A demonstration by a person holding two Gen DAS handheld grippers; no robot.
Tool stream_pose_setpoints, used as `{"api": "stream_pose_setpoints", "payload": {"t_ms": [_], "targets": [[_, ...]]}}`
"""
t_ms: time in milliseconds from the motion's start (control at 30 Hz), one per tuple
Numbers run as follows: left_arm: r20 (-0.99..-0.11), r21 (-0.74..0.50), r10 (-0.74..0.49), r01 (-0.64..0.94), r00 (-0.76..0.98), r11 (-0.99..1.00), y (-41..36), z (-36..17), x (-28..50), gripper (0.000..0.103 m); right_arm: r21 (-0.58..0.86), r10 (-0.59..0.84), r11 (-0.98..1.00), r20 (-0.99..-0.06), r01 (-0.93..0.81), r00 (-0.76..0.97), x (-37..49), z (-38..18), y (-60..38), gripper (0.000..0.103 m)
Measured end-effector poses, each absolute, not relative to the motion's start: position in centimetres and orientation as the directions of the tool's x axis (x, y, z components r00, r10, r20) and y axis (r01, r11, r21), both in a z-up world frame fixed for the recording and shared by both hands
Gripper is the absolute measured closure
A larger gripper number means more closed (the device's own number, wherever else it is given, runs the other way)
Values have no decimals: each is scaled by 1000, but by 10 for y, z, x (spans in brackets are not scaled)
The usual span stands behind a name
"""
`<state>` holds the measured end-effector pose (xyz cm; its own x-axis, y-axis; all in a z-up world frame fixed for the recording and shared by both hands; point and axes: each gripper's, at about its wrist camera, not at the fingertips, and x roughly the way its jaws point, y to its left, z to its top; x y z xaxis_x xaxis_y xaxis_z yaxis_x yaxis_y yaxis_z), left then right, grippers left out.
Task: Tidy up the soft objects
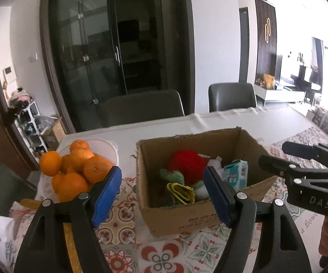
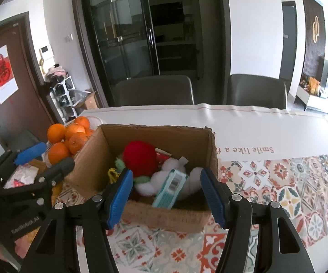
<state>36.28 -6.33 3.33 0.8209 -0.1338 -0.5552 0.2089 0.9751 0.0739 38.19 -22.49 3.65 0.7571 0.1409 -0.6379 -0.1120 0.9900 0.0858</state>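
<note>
Inside cardboard box point(image 2: 141, 211): red plush point(image 2: 139, 159)

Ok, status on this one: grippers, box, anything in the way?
Left gripper and right gripper open, empty. Soft items sit in cardboard box. Oranges beside it, clear.

A home dining room: patterned tablecloth point(image 2: 278, 182), grey chairs point(image 2: 155, 91) at the far side, glass-door cabinet point(image 2: 129, 34), living room far right.
</note>
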Motion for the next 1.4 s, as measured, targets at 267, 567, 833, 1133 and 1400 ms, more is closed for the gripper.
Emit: {"api": "stream_pose_setpoints", "payload": {"t_ms": [267, 567, 833, 1133, 1400], "targets": [[-496, 96, -97, 165, 863, 982, -54, 55, 311, 17, 93, 131, 991, -575, -95, 808, 330, 56, -222, 27], [-433, 104, -58, 114, 899, 988, -41, 69, 249, 0, 96, 101, 994, -523, -59, 847, 273, 70, -219, 18], [-411, 104, -39, 89, 911, 991, -35, 72, 196, 0, 87, 66, 996, -496, -26, 866, 221, 72, -218, 15], [-411, 74, -48, 85, 910, 994, -26, 68, 143, 0, 56, 63, 998, -464, -42, 883, 168, 75, -207, 13], [-400, 63, -37, 67, 916, 996, -18, 65, 103, 0, 38, 48, 999, -427, -35, 903, 124, 73, -197, 10]]}}
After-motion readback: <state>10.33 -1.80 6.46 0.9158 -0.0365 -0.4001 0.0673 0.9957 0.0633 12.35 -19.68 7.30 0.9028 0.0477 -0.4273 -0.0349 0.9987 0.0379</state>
